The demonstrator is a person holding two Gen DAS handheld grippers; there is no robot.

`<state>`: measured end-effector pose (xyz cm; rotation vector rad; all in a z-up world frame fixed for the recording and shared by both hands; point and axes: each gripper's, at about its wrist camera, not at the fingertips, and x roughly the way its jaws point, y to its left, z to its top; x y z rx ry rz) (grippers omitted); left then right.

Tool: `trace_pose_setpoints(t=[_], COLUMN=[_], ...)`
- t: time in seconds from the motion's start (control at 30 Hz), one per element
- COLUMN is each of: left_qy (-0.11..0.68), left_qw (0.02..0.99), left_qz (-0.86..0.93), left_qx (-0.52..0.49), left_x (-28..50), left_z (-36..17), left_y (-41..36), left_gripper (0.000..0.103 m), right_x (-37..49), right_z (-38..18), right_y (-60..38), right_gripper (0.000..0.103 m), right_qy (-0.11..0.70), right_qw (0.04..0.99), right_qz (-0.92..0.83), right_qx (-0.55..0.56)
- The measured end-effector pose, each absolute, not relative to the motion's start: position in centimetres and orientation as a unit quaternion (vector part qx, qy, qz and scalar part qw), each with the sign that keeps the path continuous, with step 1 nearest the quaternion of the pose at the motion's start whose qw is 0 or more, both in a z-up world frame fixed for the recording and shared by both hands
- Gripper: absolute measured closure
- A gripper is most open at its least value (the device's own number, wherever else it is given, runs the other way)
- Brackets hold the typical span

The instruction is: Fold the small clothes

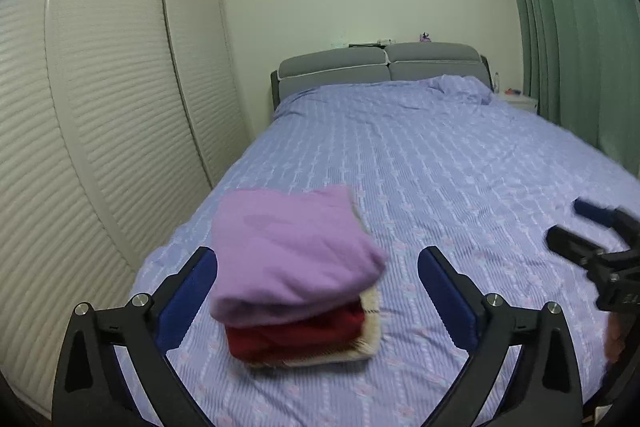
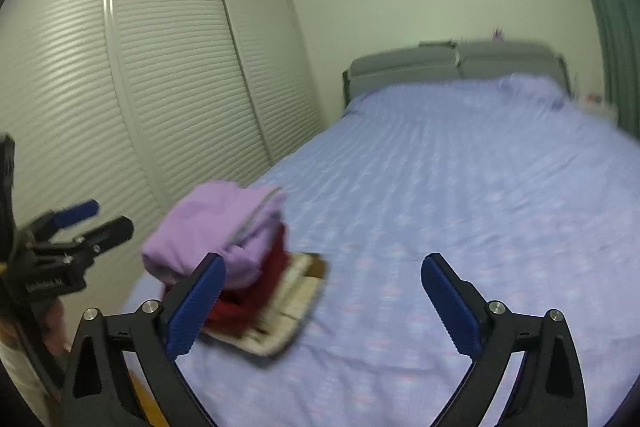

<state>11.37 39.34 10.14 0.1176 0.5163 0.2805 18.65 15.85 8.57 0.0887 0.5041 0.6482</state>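
Folded clothes (image 1: 296, 275), lilac over red over a cream striped piece, sit stacked near the bed's (image 1: 440, 167) foot corner; with my left gripper (image 1: 318, 263) and right gripper (image 2: 324, 267) both gaping empty, I'd withdraw without nudging the pile.

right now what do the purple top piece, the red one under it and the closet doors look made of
Purple garment: soft matte knit, probably cotton jersey; it folds in rounded, puffy edges. Red garment: thicker, fleece-like fabric, though blur leaves this open. Closet doors: rigid off-white slatted panels, painted wood or laminate; even horizontal ridges with a slight sheen.
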Motion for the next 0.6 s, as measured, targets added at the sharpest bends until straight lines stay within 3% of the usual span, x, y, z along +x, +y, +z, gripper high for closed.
trace_pose_setpoints(t=[0.27,0.6], left_qy=[0.224,0.251], left_qw=[0.966,0.965], left_qz=[0.102,0.026], left_qx=[0.074,0.074], left_x=[8.2,5.6], left_z=[9.2,6.9], left_y=[28.8,17.8], left_gripper=[0.000,0.000], right_x=[13.9,8.7], right_z=[9.4,9.2], right_y=[4.6,-6.9], right_gripper=[0.002,0.002], right_qy=[0.224,0.227], right_qw=[0.941,0.953], right_qz=[0.253,0.198], right_qx=[-0.026,-0.021])
